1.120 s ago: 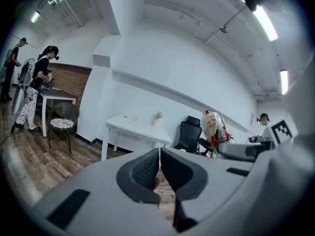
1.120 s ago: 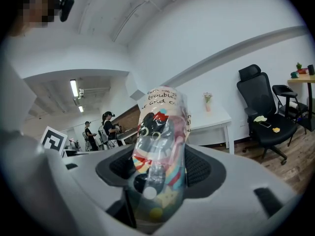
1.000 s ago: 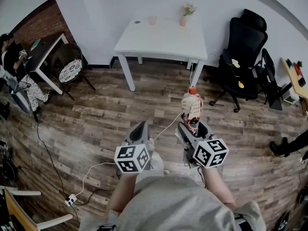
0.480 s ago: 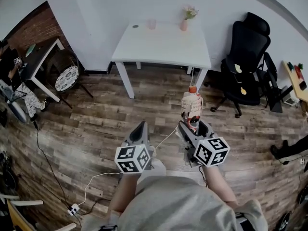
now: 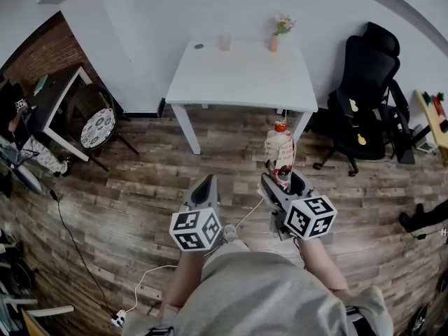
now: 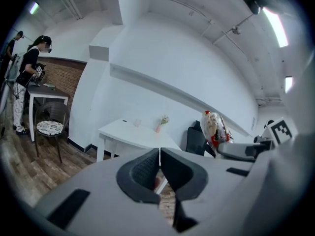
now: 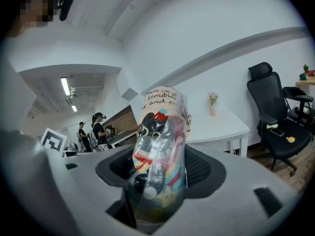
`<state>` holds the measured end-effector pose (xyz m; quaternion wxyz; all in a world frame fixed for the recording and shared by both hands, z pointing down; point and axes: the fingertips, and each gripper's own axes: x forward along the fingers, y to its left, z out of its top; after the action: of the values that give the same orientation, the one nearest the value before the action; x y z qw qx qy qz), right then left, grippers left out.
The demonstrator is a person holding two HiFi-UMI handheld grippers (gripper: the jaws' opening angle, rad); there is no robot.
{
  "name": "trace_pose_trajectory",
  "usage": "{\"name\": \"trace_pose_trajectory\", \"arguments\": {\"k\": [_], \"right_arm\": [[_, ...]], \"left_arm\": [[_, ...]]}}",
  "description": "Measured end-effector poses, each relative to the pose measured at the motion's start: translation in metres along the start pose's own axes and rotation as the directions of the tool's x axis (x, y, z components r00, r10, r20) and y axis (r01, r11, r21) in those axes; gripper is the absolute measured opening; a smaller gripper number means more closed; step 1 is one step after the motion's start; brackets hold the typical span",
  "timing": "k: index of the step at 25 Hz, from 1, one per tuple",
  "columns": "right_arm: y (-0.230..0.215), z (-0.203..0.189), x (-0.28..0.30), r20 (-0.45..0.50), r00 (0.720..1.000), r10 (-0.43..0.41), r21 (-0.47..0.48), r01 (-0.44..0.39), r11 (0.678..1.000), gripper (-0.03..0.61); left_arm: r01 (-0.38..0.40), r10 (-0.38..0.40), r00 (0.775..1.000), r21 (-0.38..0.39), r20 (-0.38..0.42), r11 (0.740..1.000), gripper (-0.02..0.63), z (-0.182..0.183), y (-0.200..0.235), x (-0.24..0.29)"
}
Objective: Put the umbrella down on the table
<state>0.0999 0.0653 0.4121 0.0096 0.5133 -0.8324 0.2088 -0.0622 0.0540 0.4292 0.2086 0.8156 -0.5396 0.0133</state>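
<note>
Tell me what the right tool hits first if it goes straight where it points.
Probably the white table, around its front edge; the umbrella in the right tool would touch first. Nothing else shows between, but depth is unclear.

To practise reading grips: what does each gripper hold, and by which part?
The right gripper holds the umbrella by its lower end; the left gripper is shut, empty.
</note>
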Motion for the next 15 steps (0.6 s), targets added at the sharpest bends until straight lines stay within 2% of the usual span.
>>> {"name": "trace_pose_trajectory", "arguments": {"k": [15], "right_arm": [[-0.01, 0.028, 0.117, 0.013, 0.999, -0.044, 0.006, 0.044, 0.999, 0.278]], "left_arm": [[0.026, -0.026, 0.999, 0.002, -0.025, 1.0, 0.012, 0.043, 0.084, 0.086]]}}
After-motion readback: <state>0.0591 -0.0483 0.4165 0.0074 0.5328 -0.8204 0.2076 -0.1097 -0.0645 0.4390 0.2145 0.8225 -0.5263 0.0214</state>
